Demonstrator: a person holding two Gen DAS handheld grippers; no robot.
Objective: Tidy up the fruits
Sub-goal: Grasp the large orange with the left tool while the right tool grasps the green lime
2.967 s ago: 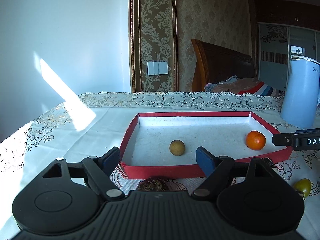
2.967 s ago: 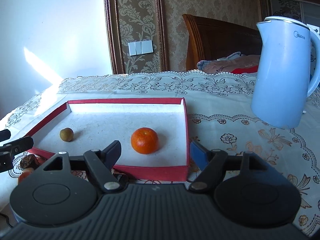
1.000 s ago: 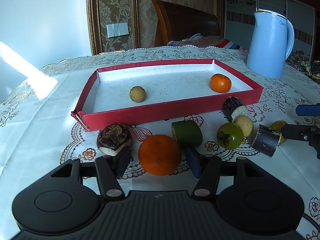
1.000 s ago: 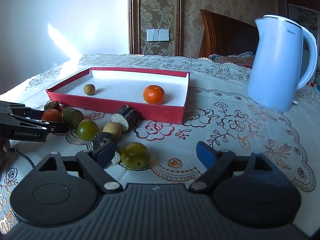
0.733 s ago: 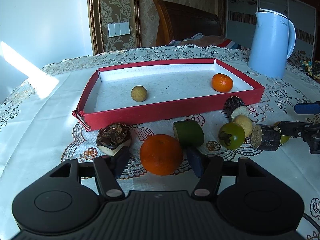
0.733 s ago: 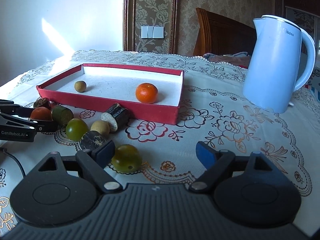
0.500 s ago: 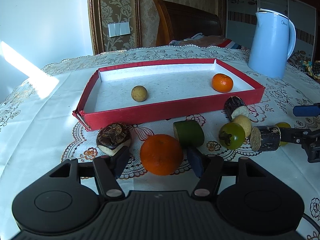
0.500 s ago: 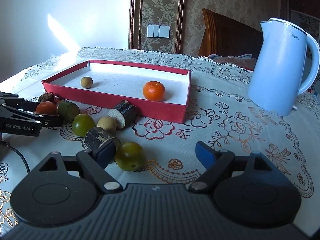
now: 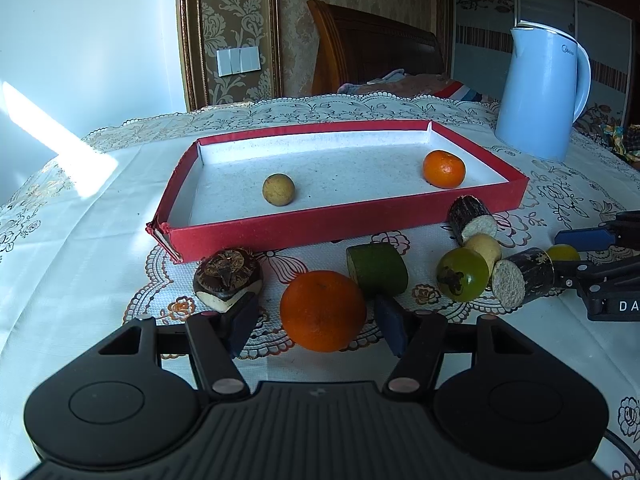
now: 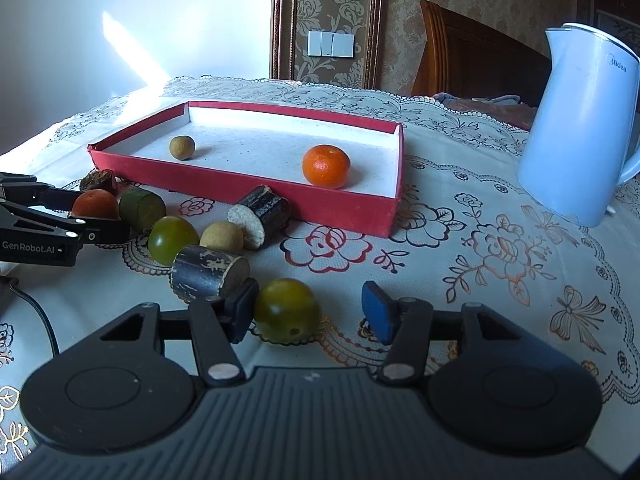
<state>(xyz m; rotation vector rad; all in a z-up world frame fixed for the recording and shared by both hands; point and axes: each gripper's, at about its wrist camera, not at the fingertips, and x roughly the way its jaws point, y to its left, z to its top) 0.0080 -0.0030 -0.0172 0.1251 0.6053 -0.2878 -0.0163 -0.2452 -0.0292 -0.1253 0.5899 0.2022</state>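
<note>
Green-yellow fruit [image 10: 287, 310] (round, no long axis) on the tablecloth [image 10: 480, 248], near the red tray [image 10: 344, 200]. Right gripper [image 10: 310, 314] closing around it; left gripper [image 9: 320, 318] brackets the orange [image 9: 322, 310], gaps showing.

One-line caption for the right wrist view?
Right gripper closing around a green fruit beside the red tray.

1. A shallow red cardboard tray [image 9: 352, 222] with a white floor holds a small tan round fruit [image 9: 279, 189] at its left and a small orange mandarin [image 9: 444, 169] at its right.
2. In front of the tray lie a large orange [image 9: 322, 310], a green cylinder piece [image 9: 377, 269], a green round fruit [image 9: 462, 274], two dark bark-skinned cylinders [image 9: 472, 220], a pale ball [image 9: 483, 246], a yellow-green fruit [image 10: 287, 310] and a dark brown-capped fruit [image 9: 228, 277].
</note>
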